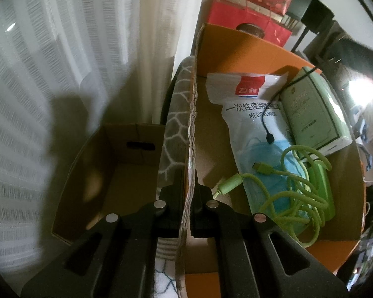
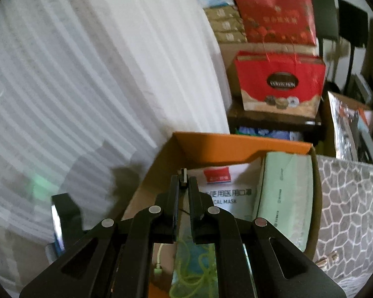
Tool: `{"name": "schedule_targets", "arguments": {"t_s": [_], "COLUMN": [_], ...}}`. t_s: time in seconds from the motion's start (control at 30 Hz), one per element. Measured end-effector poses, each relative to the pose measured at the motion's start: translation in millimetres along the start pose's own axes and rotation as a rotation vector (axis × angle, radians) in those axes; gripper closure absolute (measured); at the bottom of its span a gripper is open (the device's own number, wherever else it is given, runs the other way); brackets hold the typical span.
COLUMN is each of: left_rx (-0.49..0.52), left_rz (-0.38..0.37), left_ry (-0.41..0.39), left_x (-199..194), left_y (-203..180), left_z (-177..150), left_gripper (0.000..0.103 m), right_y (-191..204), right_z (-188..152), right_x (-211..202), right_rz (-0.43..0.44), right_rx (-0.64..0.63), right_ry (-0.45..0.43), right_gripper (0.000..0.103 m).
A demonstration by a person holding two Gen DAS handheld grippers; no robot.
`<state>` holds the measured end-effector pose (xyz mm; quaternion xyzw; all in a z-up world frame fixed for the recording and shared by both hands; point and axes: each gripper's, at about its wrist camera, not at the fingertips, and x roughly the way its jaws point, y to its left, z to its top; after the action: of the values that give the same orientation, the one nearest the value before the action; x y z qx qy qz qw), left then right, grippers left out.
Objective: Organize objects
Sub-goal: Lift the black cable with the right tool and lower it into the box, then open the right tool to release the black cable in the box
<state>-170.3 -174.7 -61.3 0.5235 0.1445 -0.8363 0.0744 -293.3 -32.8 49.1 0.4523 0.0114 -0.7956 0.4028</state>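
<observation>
An orange cardboard box [image 1: 236,47] holds a white medical mask pack [image 1: 251,114], a pale green tissue pack [image 1: 310,114], a tangled green cable [image 1: 293,193] and a thin black cable [image 1: 266,124]. My left gripper [image 1: 189,191] is shut on the box's corrugated left wall [image 1: 191,124]. In the right wrist view, my right gripper [image 2: 184,181] hovers over the same box [image 2: 223,146], shut on a small black plug [image 2: 183,173] whose thin wire trails down between the fingers. The mask pack [image 2: 226,193], tissue pack [image 2: 286,193] and green cable [image 2: 194,273] lie below it.
A brown carton [image 1: 112,173] stands left of the orange box, against a white curtain [image 1: 62,74]. The box rests on grey patterned cloth [image 2: 348,198]. Red gift bags [image 2: 281,82] and stacked boxes stand behind it. Dark furniture and clutter fill the right.
</observation>
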Motion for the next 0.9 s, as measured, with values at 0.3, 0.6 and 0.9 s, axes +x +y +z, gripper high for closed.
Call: {"name": "schedule_targets", "arguments": {"t_s": [0.3, 0.6, 0.9], "left_rx": [-0.004, -0.007, -0.013], "left_rz": [0.000, 0.004, 0.006], "left_ry": [0.002, 0.003, 0.002], "left_x": [-0.3, 0.2, 0.8], "left_y": [-0.1, -0.2, -0.1], "left_z": [0.1, 0.2, 0.4], "left_gripper": [0.100, 0.100, 0.100], "right_y": [-30.4, -35.9, -31.2], "right_z": [-1.7, -4.8, -3.9], "right_x": [21.7, 34.8, 6.1], "right_rz": [-0.047, -0.070, -0.083], "right_rx": [0.063, 0.044, -0.006], "right_ry": [0.030, 0.063, 0.023], "right_gripper": [0.096, 0.090, 0.056]}}
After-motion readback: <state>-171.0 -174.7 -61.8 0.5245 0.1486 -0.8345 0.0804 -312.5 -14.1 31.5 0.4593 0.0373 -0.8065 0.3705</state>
